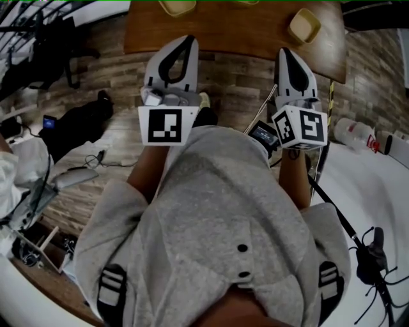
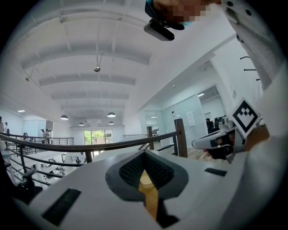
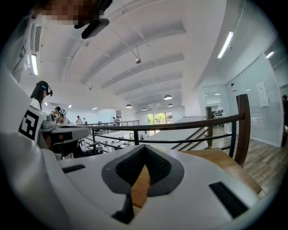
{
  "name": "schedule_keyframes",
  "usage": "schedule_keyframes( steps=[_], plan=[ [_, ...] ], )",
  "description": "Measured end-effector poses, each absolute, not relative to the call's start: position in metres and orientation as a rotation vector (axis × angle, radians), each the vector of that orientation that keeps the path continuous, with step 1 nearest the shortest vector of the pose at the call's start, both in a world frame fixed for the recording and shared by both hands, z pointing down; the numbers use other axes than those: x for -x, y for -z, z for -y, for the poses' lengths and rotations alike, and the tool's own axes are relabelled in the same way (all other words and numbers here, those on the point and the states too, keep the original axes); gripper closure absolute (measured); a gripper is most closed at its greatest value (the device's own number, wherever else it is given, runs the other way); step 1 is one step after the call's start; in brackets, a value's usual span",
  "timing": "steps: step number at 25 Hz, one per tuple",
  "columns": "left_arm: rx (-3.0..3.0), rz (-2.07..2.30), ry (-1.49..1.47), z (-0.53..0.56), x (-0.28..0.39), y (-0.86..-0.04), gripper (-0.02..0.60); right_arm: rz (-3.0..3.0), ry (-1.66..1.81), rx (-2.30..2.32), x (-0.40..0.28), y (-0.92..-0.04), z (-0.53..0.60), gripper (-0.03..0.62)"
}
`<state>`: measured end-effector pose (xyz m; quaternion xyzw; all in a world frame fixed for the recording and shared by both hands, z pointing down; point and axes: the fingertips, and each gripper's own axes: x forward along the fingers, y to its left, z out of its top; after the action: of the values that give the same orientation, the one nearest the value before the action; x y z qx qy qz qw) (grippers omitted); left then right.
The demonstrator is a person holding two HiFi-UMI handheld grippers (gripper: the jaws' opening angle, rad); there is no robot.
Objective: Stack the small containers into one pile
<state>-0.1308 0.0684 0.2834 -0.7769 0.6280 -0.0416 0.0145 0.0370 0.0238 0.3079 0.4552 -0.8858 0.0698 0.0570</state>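
In the head view a small yellow container [image 1: 304, 25] lies on the wooden table [image 1: 236, 32] at the far right, and another yellow container [image 1: 177, 6] is cut off by the top edge. My left gripper [image 1: 188, 39] and right gripper [image 1: 283, 51] are held side by side in front of the person's grey hoodie, tips reaching the table's near edge. Both are shut with nothing between the jaws. In the left gripper view the left gripper [image 2: 145, 153] points level over the table; the right gripper view shows the right gripper [image 3: 145, 148] likewise, with the table [image 3: 225, 164] beyond.
A black bag [image 1: 77, 124] and cables lie on the plank floor at the left. A white surface with a plastic bottle [image 1: 354, 134] stands at the right. A dark railing [image 2: 90, 147] runs behind the table, with an open hall beyond.
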Motion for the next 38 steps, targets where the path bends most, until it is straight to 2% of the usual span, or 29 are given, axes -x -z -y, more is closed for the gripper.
schedule_keyframes(
  steps=[28, 38],
  plan=[
    [2.47, -1.873, 0.081, 0.008, 0.214, -0.291, 0.569, 2.635, -0.175, -1.443, 0.04, -0.305, 0.045, 0.582],
    [2.469, -1.881, 0.071, -0.003, 0.21, -0.288, 0.569, 2.622, -0.154, -1.454, 0.029, -0.301, 0.038, 0.582]
  ],
)
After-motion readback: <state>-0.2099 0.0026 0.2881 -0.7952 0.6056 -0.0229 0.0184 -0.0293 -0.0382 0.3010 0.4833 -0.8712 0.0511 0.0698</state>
